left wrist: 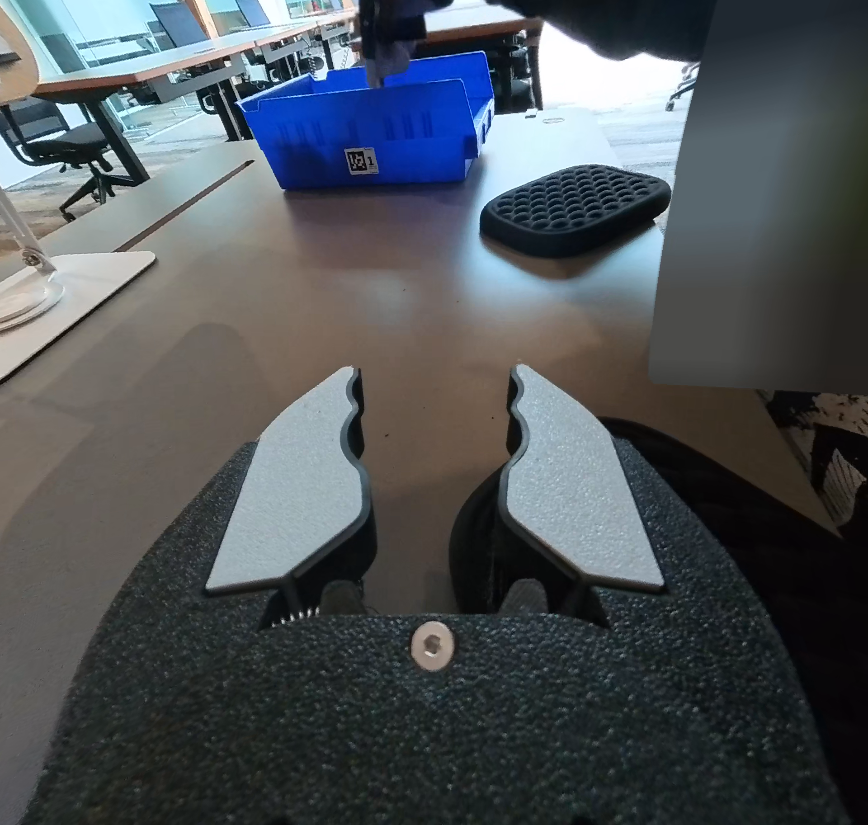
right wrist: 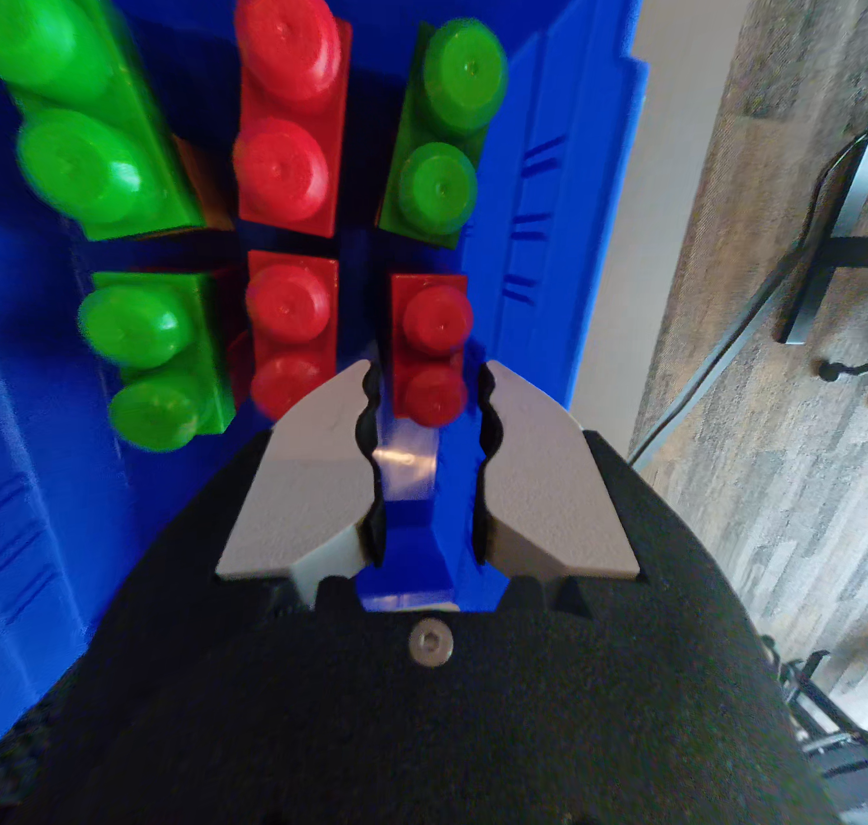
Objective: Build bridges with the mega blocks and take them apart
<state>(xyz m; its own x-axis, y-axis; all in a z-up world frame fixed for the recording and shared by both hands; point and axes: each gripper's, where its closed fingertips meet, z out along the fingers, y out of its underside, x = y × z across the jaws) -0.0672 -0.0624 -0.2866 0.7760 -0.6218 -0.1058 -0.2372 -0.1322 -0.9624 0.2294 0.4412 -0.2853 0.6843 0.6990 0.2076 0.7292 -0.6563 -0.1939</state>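
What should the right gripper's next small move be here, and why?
Probably ease the right gripper a little further down and close on the small red block. Its jaws are open, with that block's near end lined up between the fingertips in the blue bin. The left gripper is open and empty above the table.
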